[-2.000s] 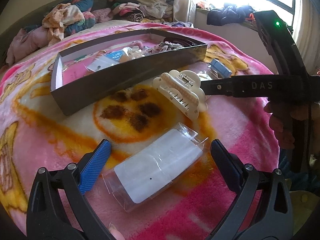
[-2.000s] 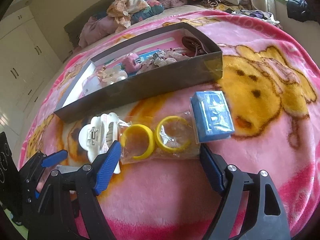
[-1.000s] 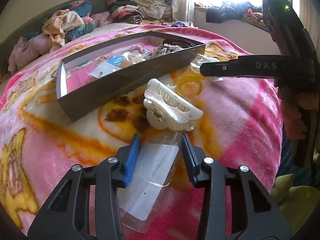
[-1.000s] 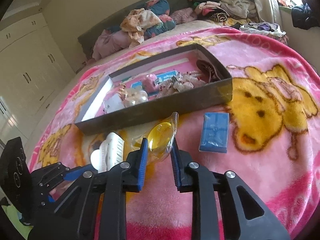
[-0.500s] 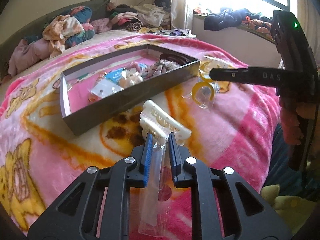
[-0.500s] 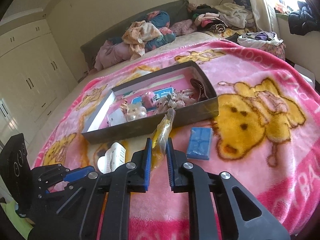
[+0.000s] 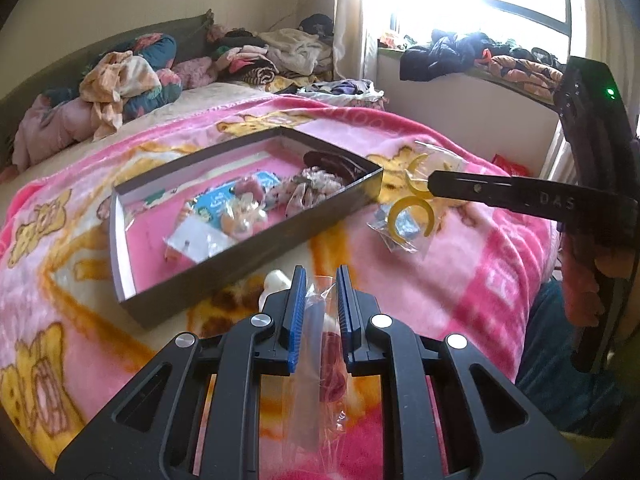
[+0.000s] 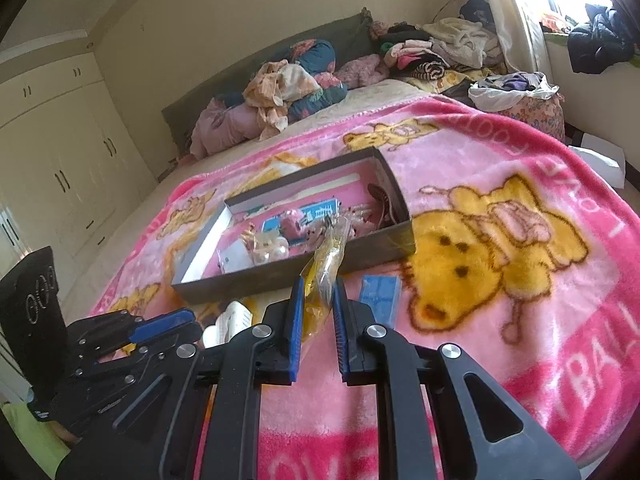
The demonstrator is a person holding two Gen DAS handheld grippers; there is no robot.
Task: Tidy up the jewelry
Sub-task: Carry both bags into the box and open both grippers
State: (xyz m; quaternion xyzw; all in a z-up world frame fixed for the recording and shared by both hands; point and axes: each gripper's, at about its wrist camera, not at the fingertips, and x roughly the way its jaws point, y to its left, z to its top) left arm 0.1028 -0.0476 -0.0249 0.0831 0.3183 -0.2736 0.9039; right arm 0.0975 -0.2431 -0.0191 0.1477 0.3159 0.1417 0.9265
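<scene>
A clear packet [image 7: 320, 344] is pinched in the left gripper [image 7: 320, 296], and a bag of yellow bangles [image 8: 325, 264] in the right gripper [image 8: 316, 304]. The open box [image 7: 200, 280] lies ahead of both, its long axis crosswise; the right gripper is judged nearer.

The white letters "DAS" stand on the side of the long black arm of the right tool [image 7: 430, 185], which reaches in from the right edge of the left wrist view. On the pink fleece blanket with yellow cartoon bears [image 8: 540, 248], large pale pink letters run along the near right border in the right wrist view; "BAL" can be made out there, and the rest is cut off or upside down and unreadable. Print on the blue card [image 8: 318, 213] inside the grey box is too small to read.
</scene>
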